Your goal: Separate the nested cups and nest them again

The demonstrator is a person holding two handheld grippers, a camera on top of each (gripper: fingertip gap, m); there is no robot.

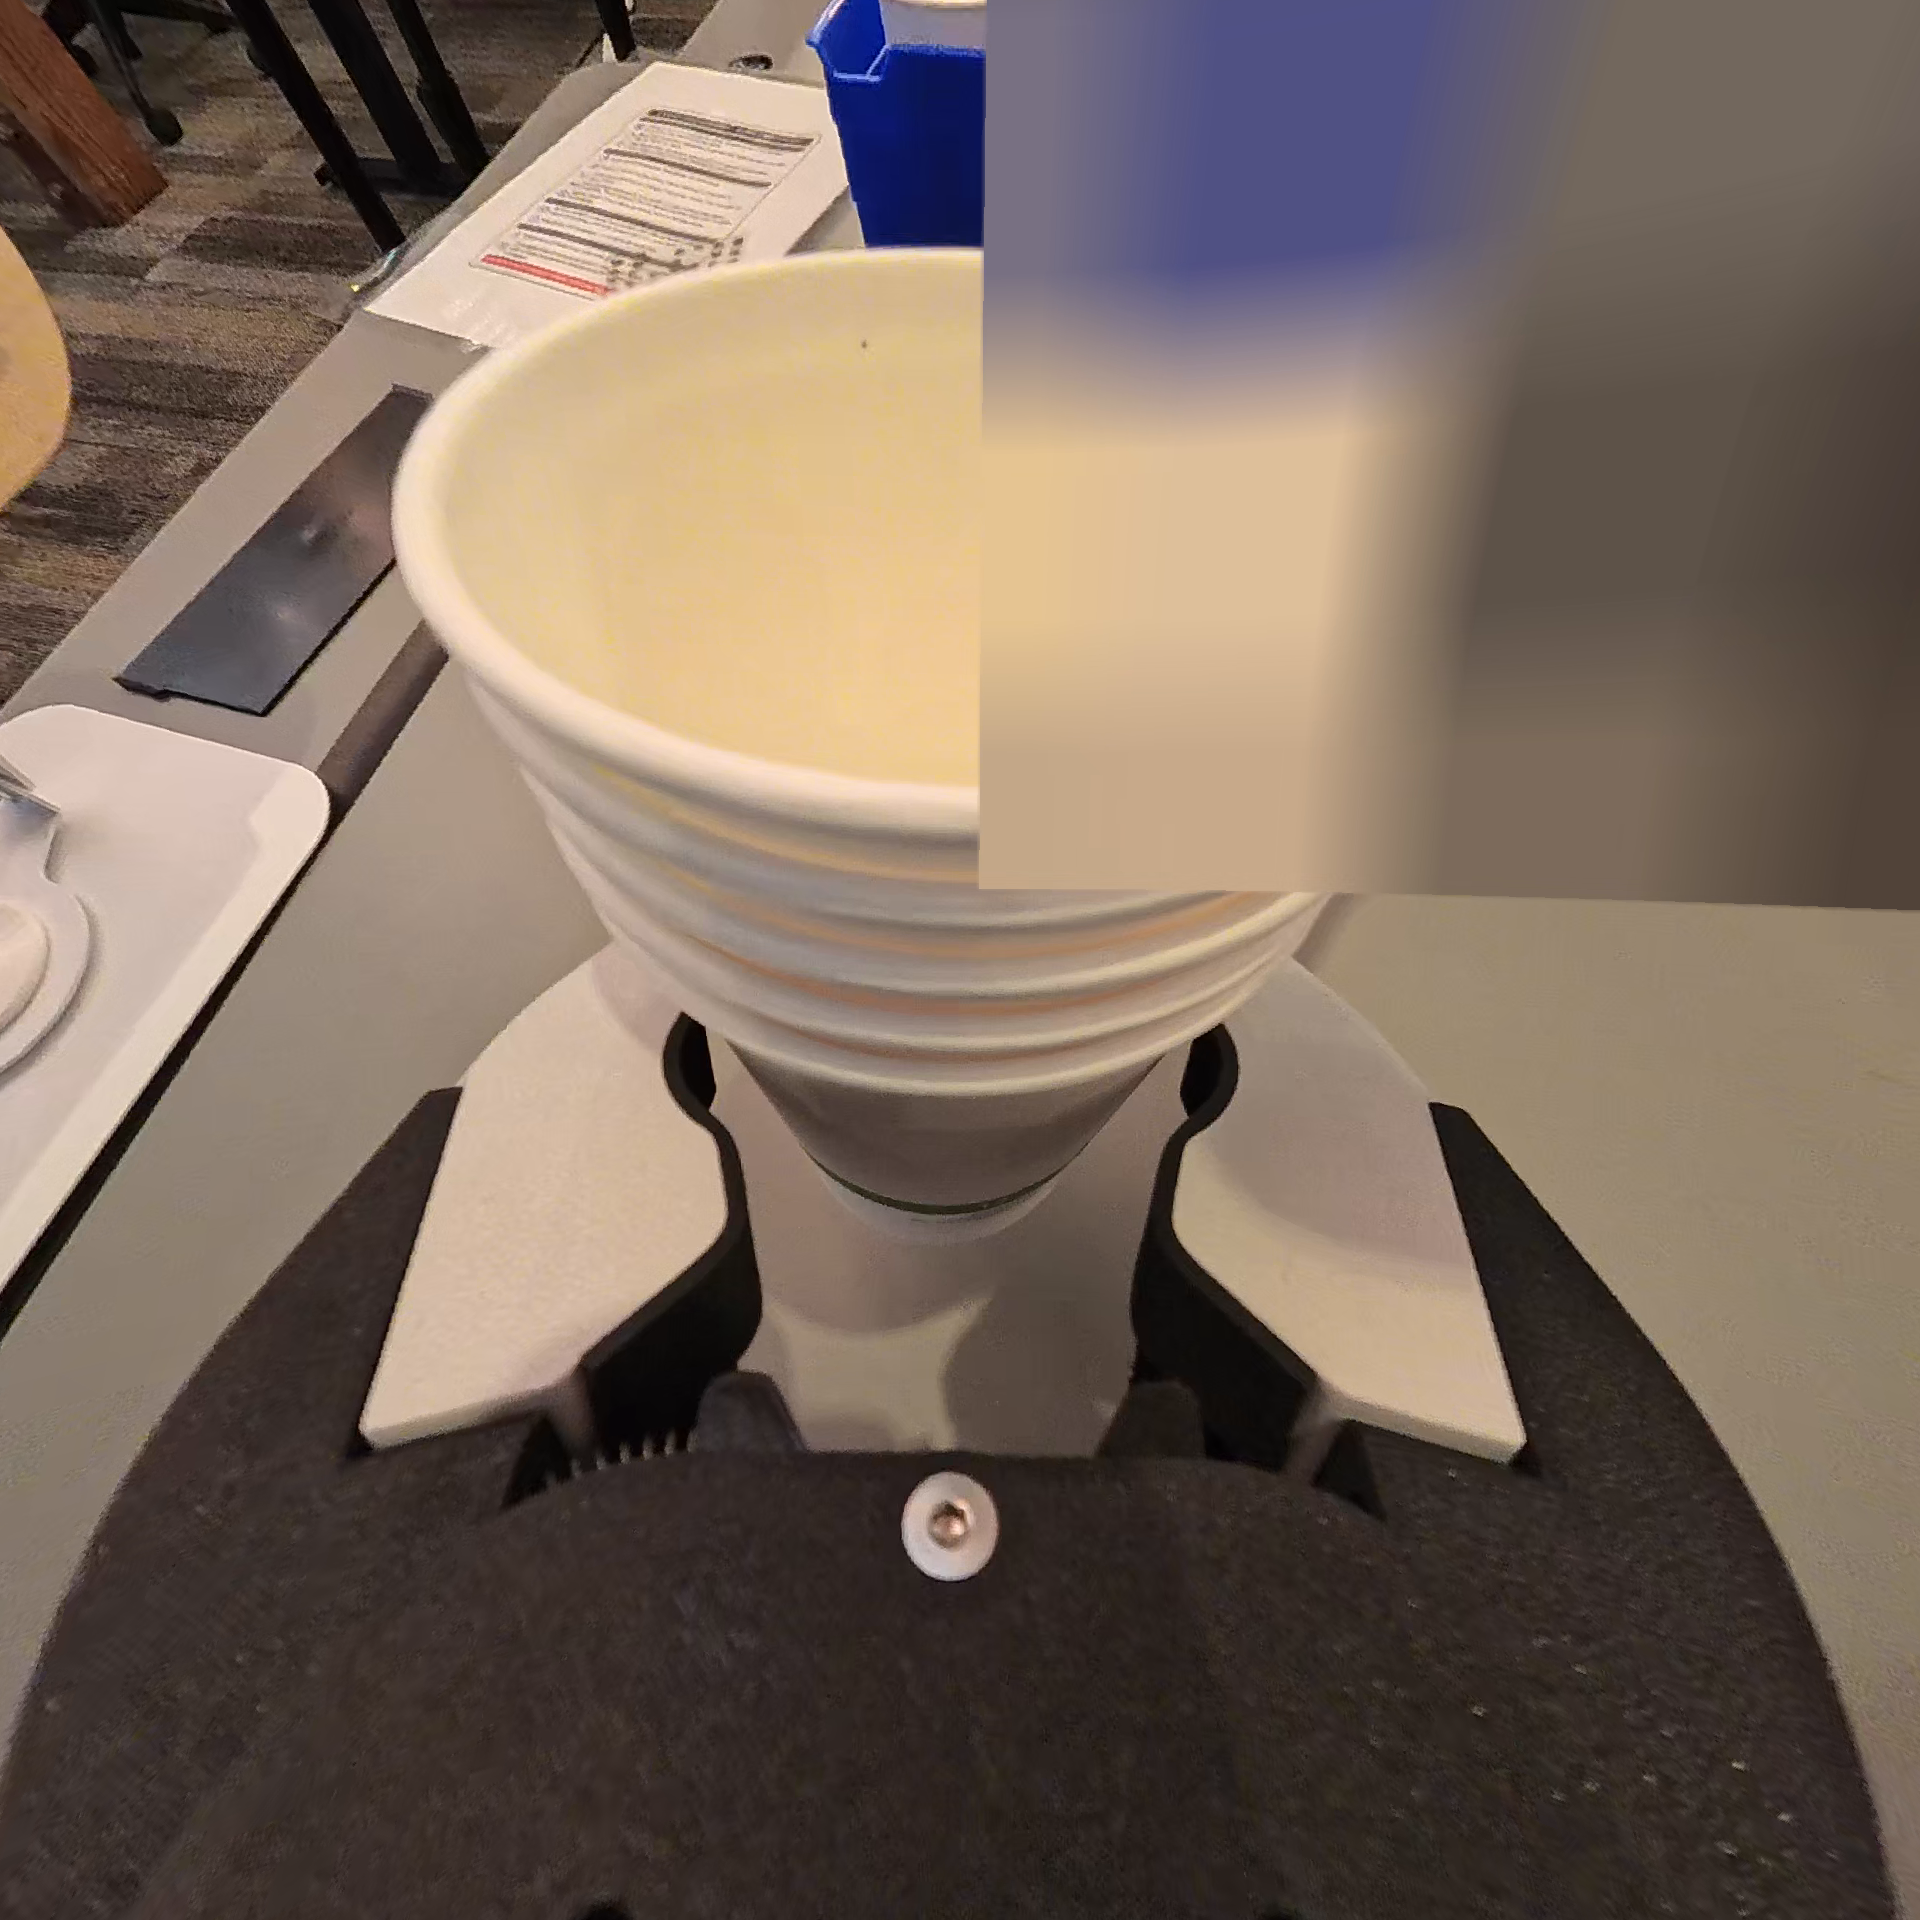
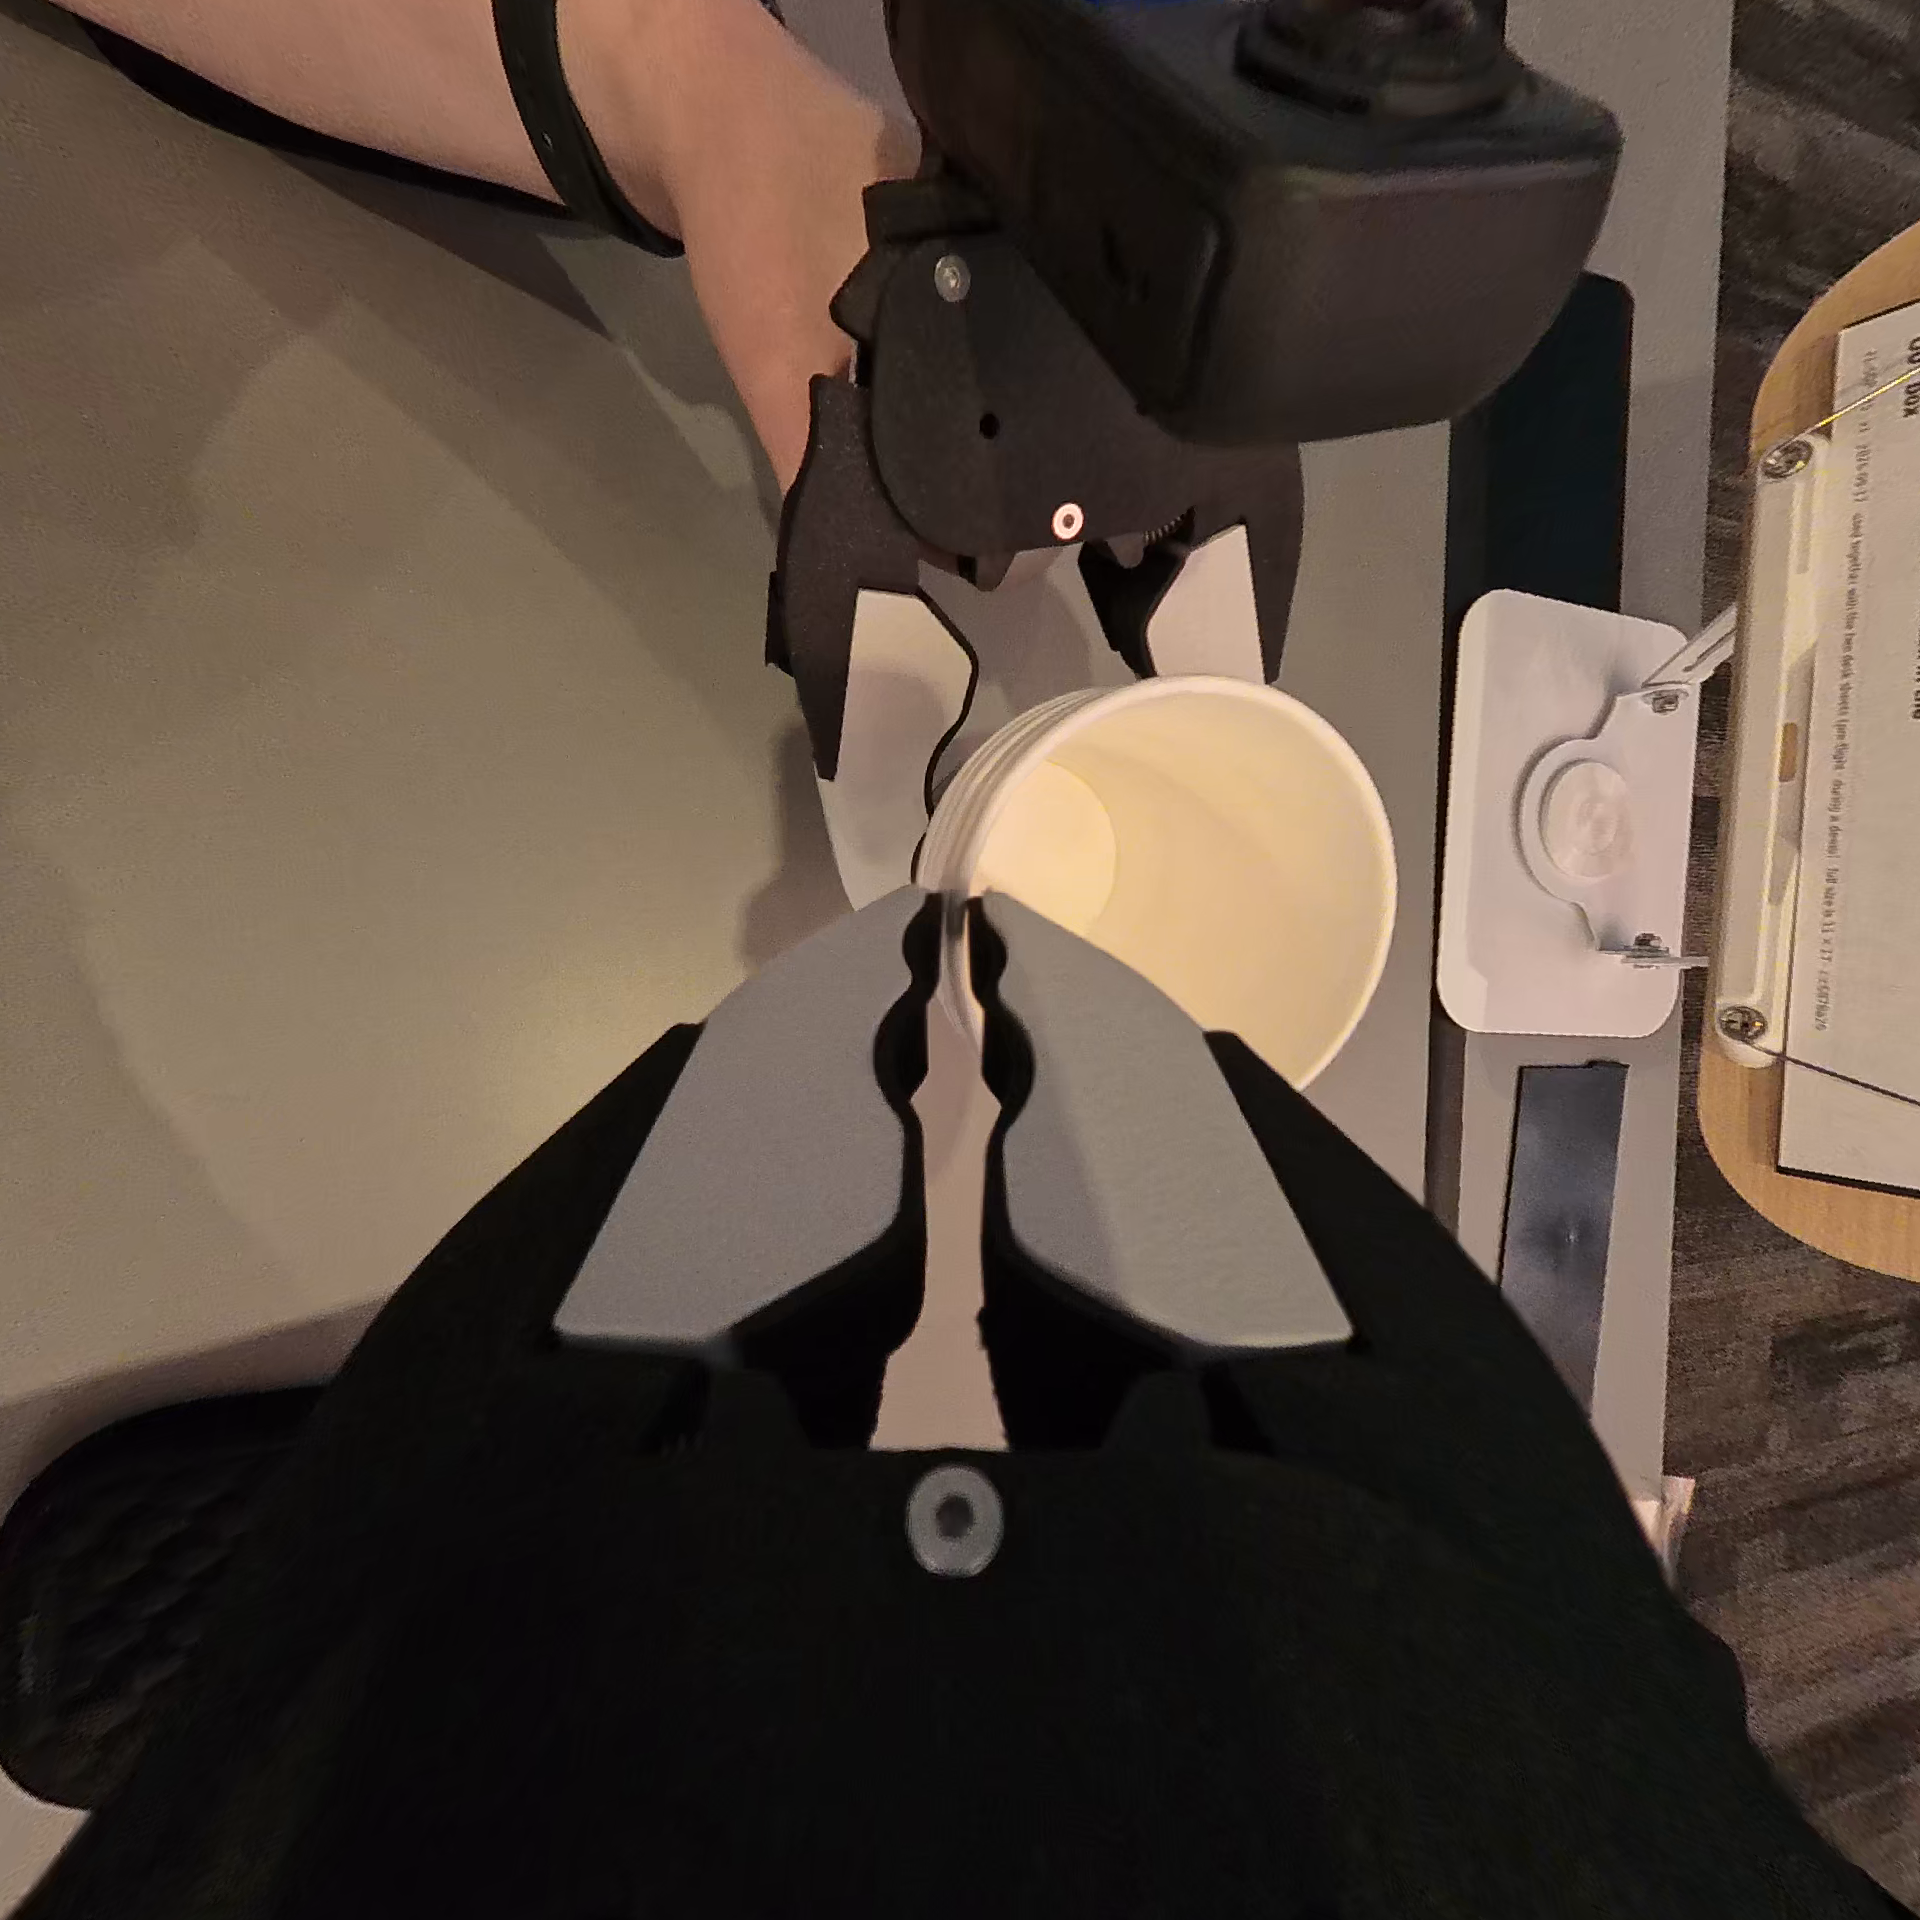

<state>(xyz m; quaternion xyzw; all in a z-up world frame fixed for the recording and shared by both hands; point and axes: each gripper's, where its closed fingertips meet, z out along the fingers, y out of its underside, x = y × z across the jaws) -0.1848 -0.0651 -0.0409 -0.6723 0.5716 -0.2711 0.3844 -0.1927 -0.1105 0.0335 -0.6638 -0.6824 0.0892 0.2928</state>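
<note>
Several white paper cups are stacked together as one nested stack (image 1: 831, 935), with maybe five or six rolled rims showing, and the whole thing is held up off the grey table (image 1: 1558, 1143), not resting on it. The stack is gripped low on its tapered body by the left gripper (image 1: 951, 1122), whose fingers are spread only as far as the cup wall between them. In the left wrist view the long axis is tipped away from the camera, mouth up and forward, base pointing down toward the gripper body. Seen from the right wrist view, the stack (image 2: 1195, 862) is looked into from above, the open mouth facing the camera and slightly right, with the round bottom visible inside.

The rim of the top cup is pinched by the right gripper (image 2: 954, 909), jaws almost fully closed on the thin wall at the near-left edge. Off to the side, a white tray (image 2: 1496, 831) is parked on the table.
</note>
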